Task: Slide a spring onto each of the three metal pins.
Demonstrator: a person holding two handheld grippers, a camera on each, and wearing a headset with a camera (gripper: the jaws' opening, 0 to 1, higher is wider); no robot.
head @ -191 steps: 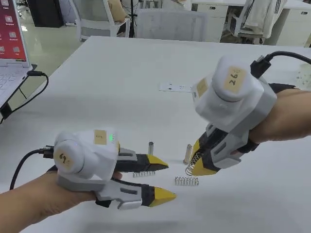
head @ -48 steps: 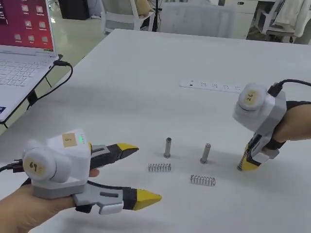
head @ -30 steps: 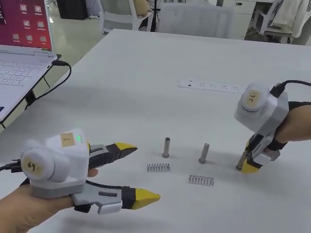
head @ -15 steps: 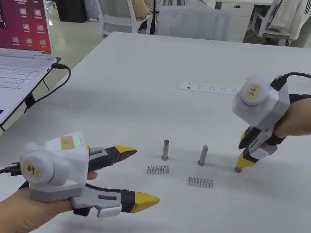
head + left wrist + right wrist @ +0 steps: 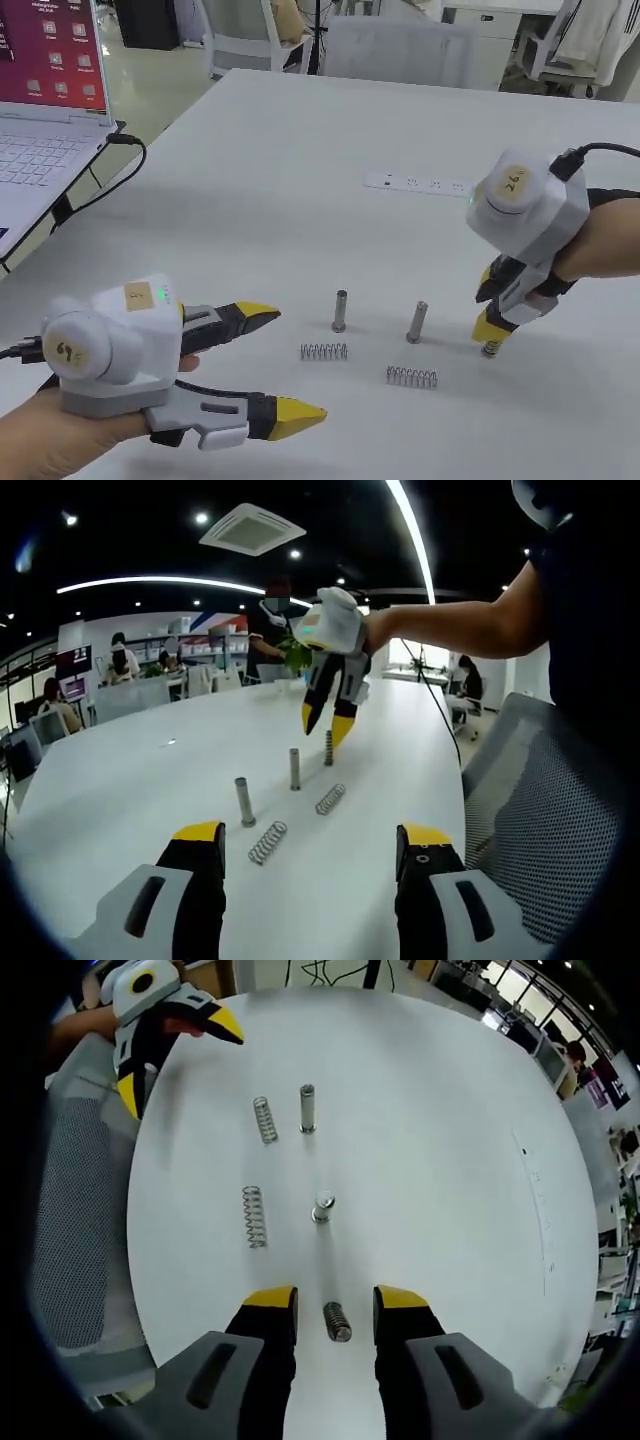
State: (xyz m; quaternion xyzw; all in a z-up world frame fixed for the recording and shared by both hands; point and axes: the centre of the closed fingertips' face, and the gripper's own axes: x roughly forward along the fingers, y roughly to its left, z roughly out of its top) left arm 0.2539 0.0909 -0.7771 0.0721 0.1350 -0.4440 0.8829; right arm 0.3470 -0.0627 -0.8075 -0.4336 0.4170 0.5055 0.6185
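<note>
Right claw (image 5: 334, 1300), jaws apart, hovers over the spring-fitted pin (image 5: 337, 1322).

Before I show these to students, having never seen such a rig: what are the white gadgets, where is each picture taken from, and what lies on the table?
No robot: a person holds a two-jaw gripper in each hand. One picture comes from a headset camera; the two round ones from cameras on the grippers. Three metal pins stand on the table. The left pin and middle pin are bare; the left spring and middle spring lie loose before them. The third pin wears the fitted spring, between the right gripper's open jaws. The left gripper is open too; neither holds anything.
</note>
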